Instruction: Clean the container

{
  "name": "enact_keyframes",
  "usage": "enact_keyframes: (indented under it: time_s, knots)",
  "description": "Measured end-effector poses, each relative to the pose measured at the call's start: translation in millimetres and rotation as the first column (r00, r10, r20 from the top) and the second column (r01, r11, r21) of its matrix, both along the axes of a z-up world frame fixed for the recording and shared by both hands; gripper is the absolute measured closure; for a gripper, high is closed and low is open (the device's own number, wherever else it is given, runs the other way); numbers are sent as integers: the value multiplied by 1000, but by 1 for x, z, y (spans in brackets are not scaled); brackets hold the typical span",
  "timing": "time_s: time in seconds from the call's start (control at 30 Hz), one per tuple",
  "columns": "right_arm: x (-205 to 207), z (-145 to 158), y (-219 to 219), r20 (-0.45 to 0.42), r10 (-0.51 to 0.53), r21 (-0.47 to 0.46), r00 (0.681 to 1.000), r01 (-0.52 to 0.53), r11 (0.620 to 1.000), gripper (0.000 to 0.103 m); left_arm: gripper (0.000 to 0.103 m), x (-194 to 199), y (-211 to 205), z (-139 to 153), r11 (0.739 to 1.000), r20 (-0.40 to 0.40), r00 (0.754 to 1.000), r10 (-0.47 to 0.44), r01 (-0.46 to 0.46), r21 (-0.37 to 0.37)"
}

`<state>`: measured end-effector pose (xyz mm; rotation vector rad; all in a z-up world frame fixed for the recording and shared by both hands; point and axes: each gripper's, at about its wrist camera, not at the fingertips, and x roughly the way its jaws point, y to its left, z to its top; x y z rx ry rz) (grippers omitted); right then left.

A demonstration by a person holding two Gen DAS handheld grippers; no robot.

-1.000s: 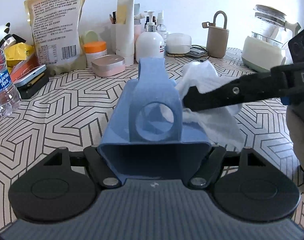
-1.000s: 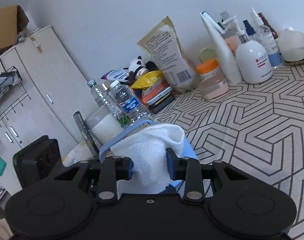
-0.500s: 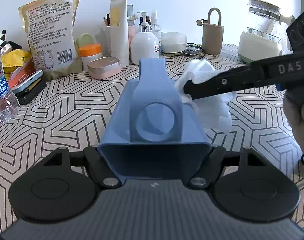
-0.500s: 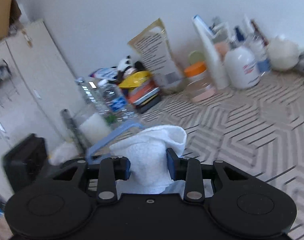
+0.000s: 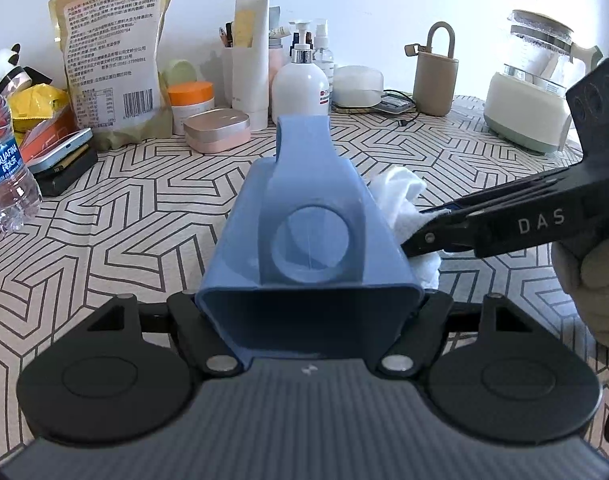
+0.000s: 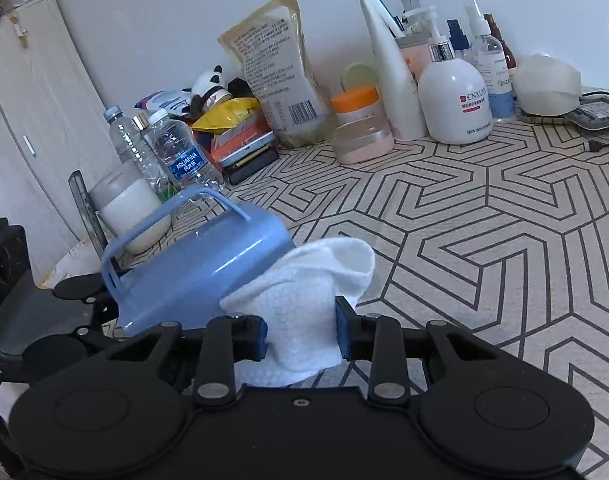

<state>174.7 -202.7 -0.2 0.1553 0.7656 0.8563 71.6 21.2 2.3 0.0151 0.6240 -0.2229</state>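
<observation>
"AQUAFINA" on water bottle (image 5: 9, 164) label. "DAS" on right gripper (image 5: 414, 236) arm. "ENXUE…" (last letters unclear) plus "SKIN WHITENING" on white pump bottle (image 6: 455, 98). Tan pouch (image 5: 112, 64): barcode, small print unreadable.

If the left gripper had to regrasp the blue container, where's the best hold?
Judging by shape: grip the blue container across its open rim, coming end-on from the mouth side. The walls taper away from there, and the white cloth in the right gripper occupies its right side.
</observation>
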Motion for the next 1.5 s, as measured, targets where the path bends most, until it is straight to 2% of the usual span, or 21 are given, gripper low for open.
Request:
enact_keyframes:
  time_s: [0.1,0.17,0.2,0.3,0.43,0.53,0.63,0.93,1.13,1.33,1.5]
  knots:
    - [0,2,-3,-2,7,26,1000,-7,1000,69,30,0,1,0,1000,1,1000,7,-7,-8]
    - [3,4,-10,-33,24,117,999,-20,993,78,30,1,3,0,1000,-5,1000,7,-7,-24]
    - [4,6,-13,-43,39,165,998,-31,986,78,30,1,3,0,1000,-5,1000,7,-7,-24]
    - [2,10,-15,-35,66,215,997,-57,975,83,30,1,3,0,1000,-5,1000,8,-8,-22]
    - [3,10,-18,-64,99,277,993,-78,958,83,30,2,3,-1,1000,-3,1000,14,-14,-19]
    - [8,2,-19,-133,151,367,980,-92,926,81,30,3,6,-1,999,-5,1000,22,-22,-30]
    - [10,-5,-19,-185,172,406,968,-84,910,81,30,3,5,-1,999,-4,1000,22,-22,-25]
    - [8,-3,-20,-173,132,364,976,-61,929,81,30,3,3,-1,999,-5,1000,22,-22,-29]
    - [9,-6,-15,-143,57,200,988,-28,979,81,30,2,-1,-1,1000,-2,1000,19,-19,-12]
    - [9,-5,-13,-133,58,176,989,-34,984,81,30,2,-1,-1,1000,-2,1000,18,-18,-8]
    - [1,9,-17,-79,100,233,992,-80,969,81,30,2,2,-1,1000,-2,1000,13,-13,-9]
